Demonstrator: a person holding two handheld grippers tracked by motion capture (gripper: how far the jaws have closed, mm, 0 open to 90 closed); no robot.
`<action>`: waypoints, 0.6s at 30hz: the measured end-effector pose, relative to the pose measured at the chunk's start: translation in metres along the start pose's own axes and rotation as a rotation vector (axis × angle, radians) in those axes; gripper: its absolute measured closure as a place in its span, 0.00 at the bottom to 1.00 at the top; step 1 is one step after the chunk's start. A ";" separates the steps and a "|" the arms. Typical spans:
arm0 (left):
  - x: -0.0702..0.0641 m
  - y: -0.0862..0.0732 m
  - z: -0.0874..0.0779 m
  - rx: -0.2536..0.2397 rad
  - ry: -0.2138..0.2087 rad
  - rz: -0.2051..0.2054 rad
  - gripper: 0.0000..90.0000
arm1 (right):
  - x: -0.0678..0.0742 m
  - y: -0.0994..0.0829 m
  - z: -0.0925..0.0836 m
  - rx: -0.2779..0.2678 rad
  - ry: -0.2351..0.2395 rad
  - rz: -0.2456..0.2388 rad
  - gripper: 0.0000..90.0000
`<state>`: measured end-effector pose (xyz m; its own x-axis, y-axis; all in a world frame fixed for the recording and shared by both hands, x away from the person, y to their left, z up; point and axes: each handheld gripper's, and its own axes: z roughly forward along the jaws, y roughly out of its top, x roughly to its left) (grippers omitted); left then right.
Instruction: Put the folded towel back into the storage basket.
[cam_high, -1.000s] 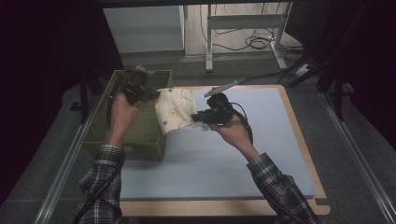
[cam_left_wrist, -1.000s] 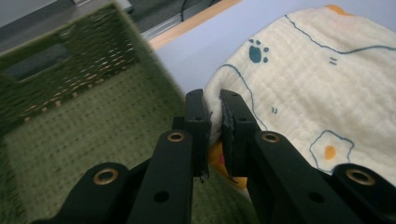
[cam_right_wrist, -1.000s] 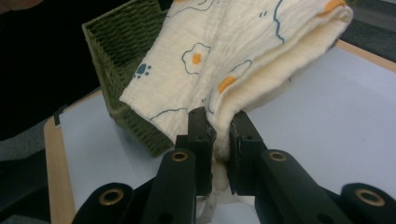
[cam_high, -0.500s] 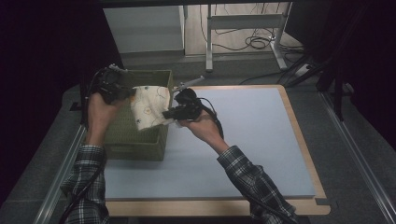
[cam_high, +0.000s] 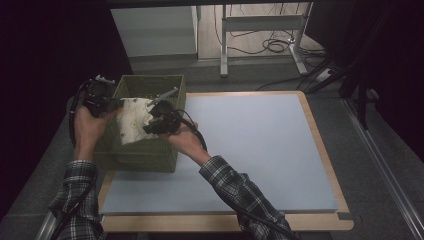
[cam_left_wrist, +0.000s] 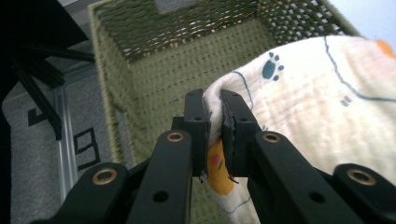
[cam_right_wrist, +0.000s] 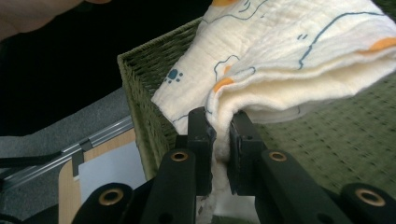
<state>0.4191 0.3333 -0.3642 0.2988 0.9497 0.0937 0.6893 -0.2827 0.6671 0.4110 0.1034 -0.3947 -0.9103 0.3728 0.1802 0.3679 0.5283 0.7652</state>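
Spreading across most of the high view, the blue mat (cam_high: 250, 150) covers a wooden table (cam_high: 327, 165), with its near left corner cut off by the person's sleeves. Beyond the table the room falls into darkness on both sides, and little can be made out there but a metal frame (cam_high: 260, 30) and loose cables (cam_high: 275, 46) on the floor.

At the mat's left edge stands the green woven basket (cam_high: 150, 150). Its inner floor is largely hidden by the cloth (cam_high: 134, 120), a cream piece printed with blue paw marks and orange patches, which hangs folded over the basket's opening, held up between the two grippers. Whether its lower edge touches the basket's floor cannot be told.

The left gripper (cam_high: 114, 104) sits at the basket's left rim; in the left gripper view (cam_left_wrist: 214, 126) its jaws are pinched nearly together on a folded edge of the cloth. The right gripper (cam_high: 151, 123) is over the basket's middle, and the right gripper view (cam_right_wrist: 222, 140) shows its jaws likewise clamped tight on a bunched fold. The tips of both pairs of jaws are partly buried in fabric.
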 end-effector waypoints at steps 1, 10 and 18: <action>0.003 -0.003 -0.001 -0.002 0.004 -0.006 0.91 | 0.002 0.001 0.005 0.002 0.003 0.000 0.90; 0.012 -0.019 0.011 0.008 -0.009 -0.022 0.91 | 0.005 -0.003 0.037 0.044 -0.006 0.019 0.89; -0.005 -0.015 0.039 0.037 -0.048 0.017 0.91 | -0.002 -0.022 0.037 0.094 -0.065 0.067 0.89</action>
<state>0.4332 0.3279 -0.4030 0.3415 0.9374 0.0686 0.7073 -0.3044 0.6380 0.4122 0.1194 -0.4350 -0.8700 0.4565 0.1865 0.4464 0.5684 0.6911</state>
